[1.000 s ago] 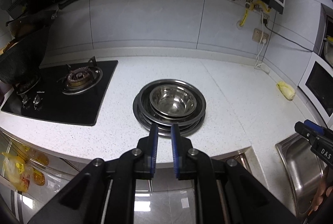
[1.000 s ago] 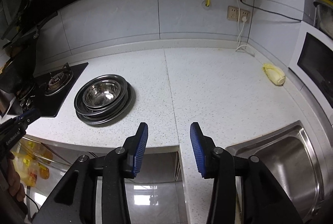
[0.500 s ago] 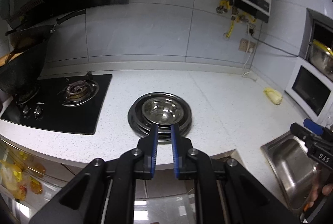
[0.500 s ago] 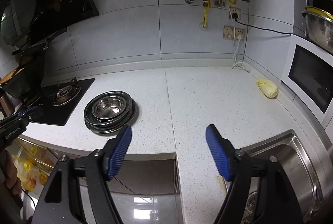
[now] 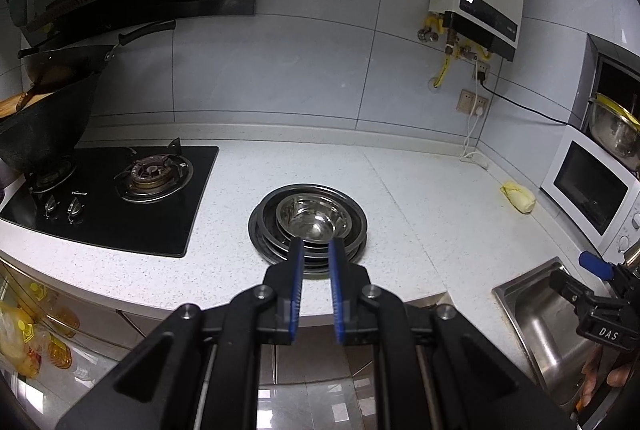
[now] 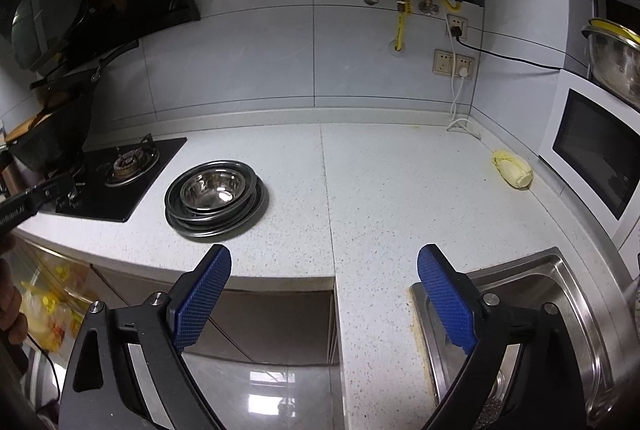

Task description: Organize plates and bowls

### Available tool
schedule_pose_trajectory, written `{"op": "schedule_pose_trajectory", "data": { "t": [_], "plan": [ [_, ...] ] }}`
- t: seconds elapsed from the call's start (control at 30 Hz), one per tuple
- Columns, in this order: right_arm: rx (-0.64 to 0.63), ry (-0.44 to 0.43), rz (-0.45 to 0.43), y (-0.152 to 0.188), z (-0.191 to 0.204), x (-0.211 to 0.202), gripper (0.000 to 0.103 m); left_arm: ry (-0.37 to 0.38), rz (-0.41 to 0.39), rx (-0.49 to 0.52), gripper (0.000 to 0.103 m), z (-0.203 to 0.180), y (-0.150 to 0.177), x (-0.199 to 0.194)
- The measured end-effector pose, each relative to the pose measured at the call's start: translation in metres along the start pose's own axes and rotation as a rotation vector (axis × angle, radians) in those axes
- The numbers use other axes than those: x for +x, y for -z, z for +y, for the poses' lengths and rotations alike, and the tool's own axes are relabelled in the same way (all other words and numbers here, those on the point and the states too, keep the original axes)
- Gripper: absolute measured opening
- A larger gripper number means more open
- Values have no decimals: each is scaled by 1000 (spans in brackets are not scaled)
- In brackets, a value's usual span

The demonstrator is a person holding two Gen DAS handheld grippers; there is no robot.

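Stove (image 5: 120, 190) sits far left on the speckled counter (image 6: 400, 190), wok (image 5: 44, 134) on its left burner. Next rightward, abt mid-counter and near the front edge, is the stack of plates (image 5: 260, 230) w/ a steel bowl (image 5: 312, 218) nested on top; all stainless, shiny. Judging by look: stiff, light-ish each but the whole stack adds weight, slick surfaces, won't break but will clang and slide on each other. Best hold prob. the bowl's rim, pinched across the wall w/ one pad inside and one outside; plates by the thin outer lip, one at a time, since the rims overlap tight. Left gripper (image 5: 316, 246) hangs just in front of the stack, jaws nearly together, nothing between them, not touching the metal. Further right, right gripper (image 6: 324, 270) is over the counter edge near the sink (image 6: 560, 278), jaws opening wide, empty. Far right: a yellow lump (image 6: 514, 172) by the microwave (image 6: 592, 158), irrelevant. Stack looks done or nearly so; can't tell if more dishes remain elsewhere.
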State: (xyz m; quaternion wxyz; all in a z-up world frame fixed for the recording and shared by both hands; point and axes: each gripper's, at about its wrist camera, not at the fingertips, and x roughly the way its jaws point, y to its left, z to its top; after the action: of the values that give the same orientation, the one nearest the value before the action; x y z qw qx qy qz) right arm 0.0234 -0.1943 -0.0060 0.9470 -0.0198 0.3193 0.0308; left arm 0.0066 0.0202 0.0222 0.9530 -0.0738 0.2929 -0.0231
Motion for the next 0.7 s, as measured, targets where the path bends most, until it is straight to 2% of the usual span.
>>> {"op": "schedule_pose_trajectory", "data": {
  "t": [0.47,0.7],
  "plan": [
    [-59,-15,37,7,10,8,92,-35,2,-6,12,-4,3,-3],
    [-56,-28,-12,3,8,2,92,-44,-3,-11,12,-5,4,-6]
  ]
}}
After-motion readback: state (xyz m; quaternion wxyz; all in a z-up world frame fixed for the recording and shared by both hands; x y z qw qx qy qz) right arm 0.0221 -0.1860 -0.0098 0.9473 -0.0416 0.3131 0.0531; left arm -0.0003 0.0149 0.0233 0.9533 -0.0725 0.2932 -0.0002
